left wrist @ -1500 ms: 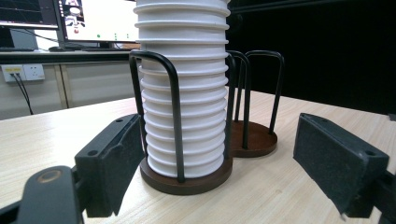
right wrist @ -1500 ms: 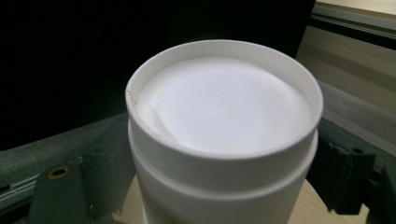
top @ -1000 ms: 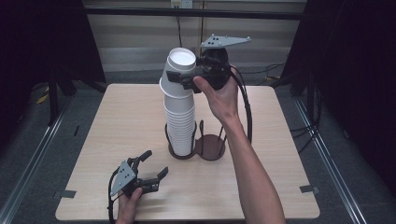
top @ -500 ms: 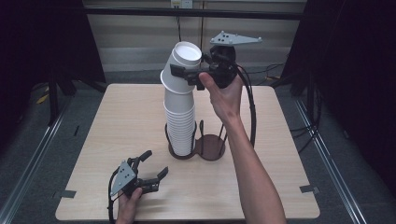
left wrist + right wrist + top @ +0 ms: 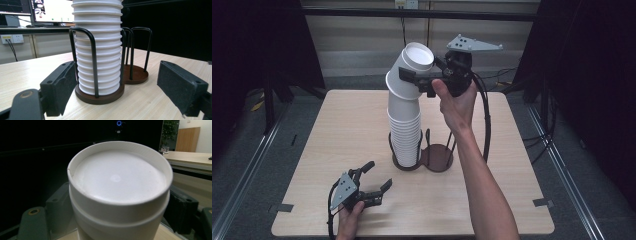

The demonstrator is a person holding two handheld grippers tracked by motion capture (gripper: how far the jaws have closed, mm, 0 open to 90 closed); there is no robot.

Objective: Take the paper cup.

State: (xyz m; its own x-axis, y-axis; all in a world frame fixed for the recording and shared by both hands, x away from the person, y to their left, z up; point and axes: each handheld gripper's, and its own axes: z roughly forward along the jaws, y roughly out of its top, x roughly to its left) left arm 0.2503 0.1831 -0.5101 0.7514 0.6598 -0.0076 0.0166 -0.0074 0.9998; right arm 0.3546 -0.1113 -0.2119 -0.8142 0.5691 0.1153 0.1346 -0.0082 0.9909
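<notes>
Right gripper (image 5: 419, 82) clamping the tilted top white paper cup (image 5: 412, 67) above the tall stack of white paper cups (image 5: 404, 130), stack standing in the dark wire two-ring cup holder (image 5: 434, 157), left gripper (image 5: 374, 182) resting on the light wooden table (image 5: 337, 130) near the holder, jaws standing apart, gripping nothing.

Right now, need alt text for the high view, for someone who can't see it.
The right gripper clamps the tilted top cup of a tall white cup stack standing in a dark two-ring wire holder on a wooden table. The left gripper rests open near the table's front edge, holding nothing.
</notes>
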